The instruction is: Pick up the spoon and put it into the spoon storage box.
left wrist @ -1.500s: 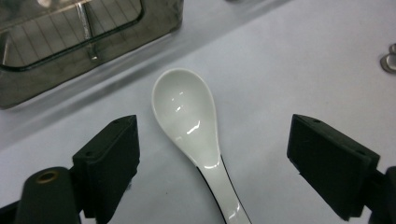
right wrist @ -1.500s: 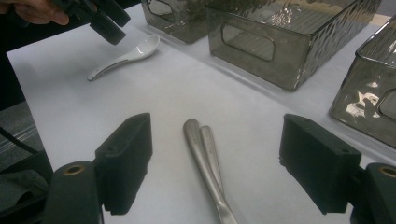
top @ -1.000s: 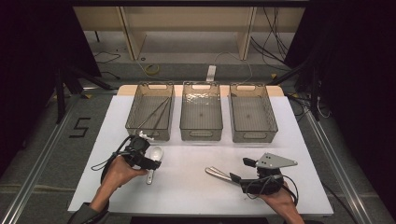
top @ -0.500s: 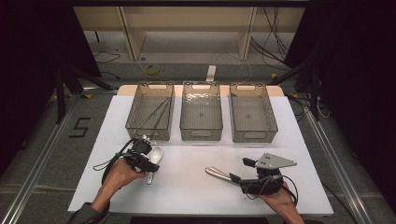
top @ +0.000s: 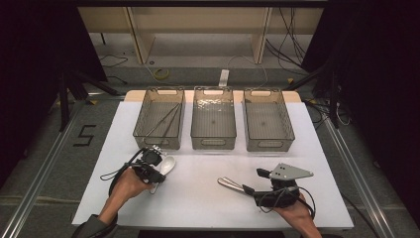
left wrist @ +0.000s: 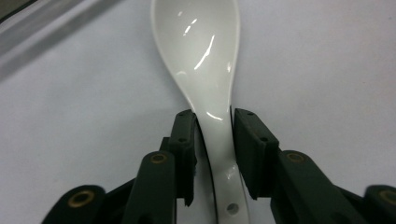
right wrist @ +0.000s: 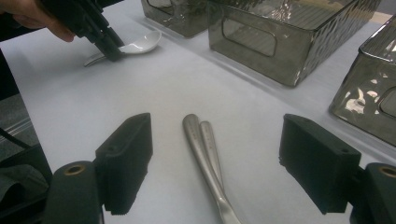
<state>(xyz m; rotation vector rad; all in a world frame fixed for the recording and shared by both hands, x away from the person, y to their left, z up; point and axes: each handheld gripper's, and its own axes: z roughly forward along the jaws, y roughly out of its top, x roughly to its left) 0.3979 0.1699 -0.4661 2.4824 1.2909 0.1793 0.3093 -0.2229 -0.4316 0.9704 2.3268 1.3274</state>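
The left gripper (left wrist: 212,126) has just been closing its jaws around the handle of a white ceramic soup spoon (left wrist: 205,60); the pads sit tight against both sides of the handle, so it grips the spoon. The spoon lies on the white table (top: 198,198), near the front of the left grey bin (top: 159,119); its handle end is cut off at the lower edge of the left gripper view. The right gripper (right wrist: 215,163) stands wide open; two metal handles (right wrist: 205,154) lie on the table between its jaws, apart from both pads; which utensils they belong to is cut off below.
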